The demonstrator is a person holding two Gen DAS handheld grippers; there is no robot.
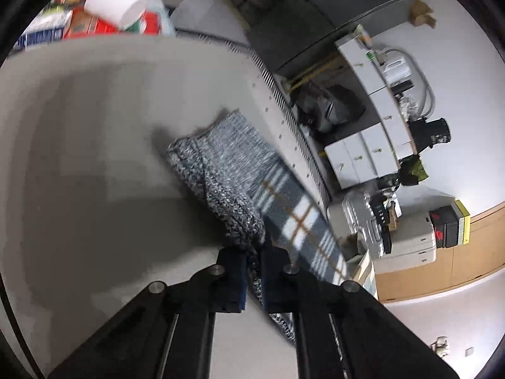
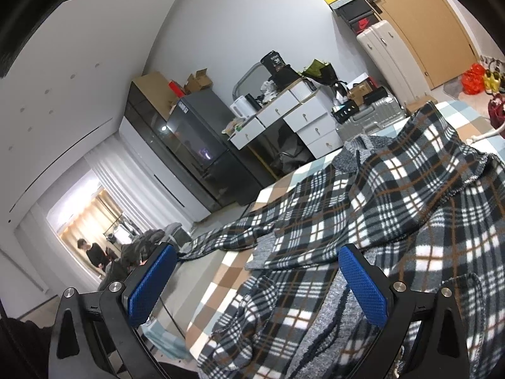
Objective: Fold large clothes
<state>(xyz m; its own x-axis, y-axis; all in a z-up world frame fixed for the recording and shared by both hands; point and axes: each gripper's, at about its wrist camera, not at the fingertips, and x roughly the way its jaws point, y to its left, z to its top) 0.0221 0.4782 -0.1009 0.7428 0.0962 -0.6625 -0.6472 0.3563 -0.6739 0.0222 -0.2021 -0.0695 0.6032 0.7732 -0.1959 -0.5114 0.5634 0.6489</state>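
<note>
While my left gripper [image 1: 252, 271] is clamped on a grey knitted edge of the jacket [image 1: 221, 177], low in the middle of the left wrist view, the cloth rises from its fingers toward the centre of the frame, and the picture is blurred there. Above and to the left I see only a pale surface and a white cup [image 1: 115, 3] in the upper left corner; I cannot tell what the surface is.

My right gripper [image 2: 257, 279] is wide apart and holds nothing. Its blue pads [image 2: 151, 284] stand at the lower left and lower middle of the right wrist view, and the right one seems close over the cloth, but I cannot tell if it touches. Beyond them the plaid jacket [image 2: 378, 208] lies crumpled on a checked bed cover [image 2: 221, 278], filling the right half of the frame, with one sleeve reaching to the left. A white drawer cabinet [image 2: 303, 117] stands behind, in the upper middle.

I judge the folding is only at its start: no neat fold is visible, and the jacket must be spread flat first.
</note>
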